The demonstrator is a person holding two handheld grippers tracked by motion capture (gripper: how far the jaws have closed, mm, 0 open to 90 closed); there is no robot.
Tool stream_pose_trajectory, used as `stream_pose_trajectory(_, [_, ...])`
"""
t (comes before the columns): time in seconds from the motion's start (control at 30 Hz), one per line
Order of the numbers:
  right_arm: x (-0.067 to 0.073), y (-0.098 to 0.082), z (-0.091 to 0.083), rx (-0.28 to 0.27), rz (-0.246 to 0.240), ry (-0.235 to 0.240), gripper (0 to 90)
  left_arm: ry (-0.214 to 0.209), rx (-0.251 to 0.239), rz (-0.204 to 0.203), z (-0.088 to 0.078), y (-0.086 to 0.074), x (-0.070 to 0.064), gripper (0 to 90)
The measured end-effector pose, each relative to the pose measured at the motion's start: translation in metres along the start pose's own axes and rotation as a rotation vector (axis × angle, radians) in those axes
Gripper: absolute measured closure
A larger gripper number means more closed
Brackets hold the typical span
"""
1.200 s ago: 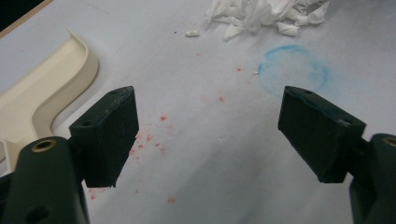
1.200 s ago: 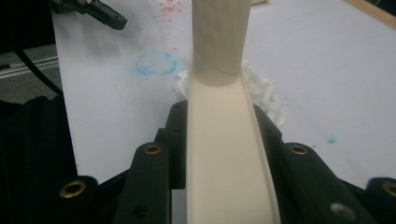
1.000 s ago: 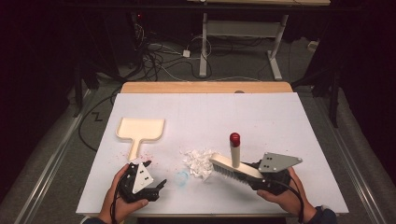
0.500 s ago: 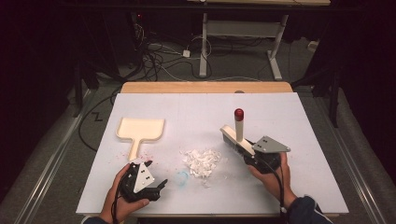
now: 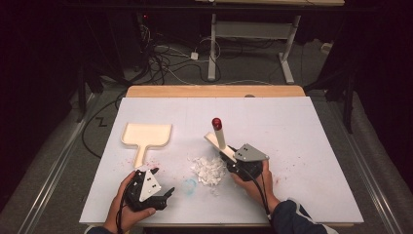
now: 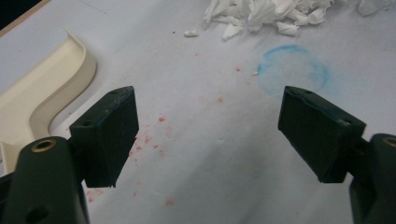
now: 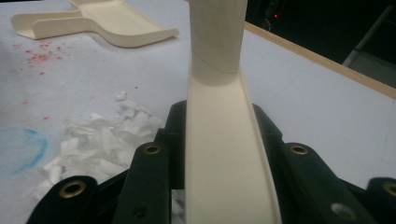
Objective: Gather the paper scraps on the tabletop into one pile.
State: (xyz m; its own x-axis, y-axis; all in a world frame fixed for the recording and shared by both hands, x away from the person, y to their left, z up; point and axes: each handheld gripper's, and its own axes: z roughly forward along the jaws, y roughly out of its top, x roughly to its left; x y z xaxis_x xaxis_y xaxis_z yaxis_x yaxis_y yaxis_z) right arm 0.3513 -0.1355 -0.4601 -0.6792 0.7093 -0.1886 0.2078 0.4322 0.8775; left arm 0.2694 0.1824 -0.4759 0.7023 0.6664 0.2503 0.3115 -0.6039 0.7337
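Since a second ago the right tongs (image 5: 233, 157) have swung the cream plastic hand brush with the red-tipped handle (image 5: 217, 135) from lying flat across the near side of the scraps to standing up and back, just right of the pile; half a second ago it was already lifted, and now it sits slightly nearer the pile. Left tongs (image 5: 155, 184) have not moved.

Right tongs are clamped on the brush: in the right gripper view the cream body (image 7: 224, 154) runs straight up between the jaws, handle end rising away. Bristles are hidden, so I can't tell whether they touch the white bench (image 5: 302, 126).

Left tongs gape wide with nothing between them, resting low on the bench. In the left gripper view the faint blue ring stain (image 6: 293, 70) lies just ahead of them, red specks (image 6: 154, 135) under them.

The pile of torn white paper scraps (image 5: 208, 169) sits between the two tongs, just left of the right ones and ahead-right of the left ones. The cream plastic dustpan (image 5: 146, 136) lies flat ahead of the left tongs, handle pointing back toward them, well apart from the pile.

Risks, as a judgement:
- The dustpan is unheld and far from the pile, so a sweep now would likely scatter light scraps across the bench.
- The brush is held near one end, so it may pivot in the jaws under sideways load.
- A stroke toward the left tongs could push scraps into them.
- A thin dustpan handle is easy to miss or skid.
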Motion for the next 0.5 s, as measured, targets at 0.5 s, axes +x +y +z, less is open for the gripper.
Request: stream_pose_trajectory(0.5, [-0.014,0.019,-0.037,-0.068,0.011,0.035,67.9,0.001,-0.007,-0.001,-0.001,0.000,0.000,18.9])
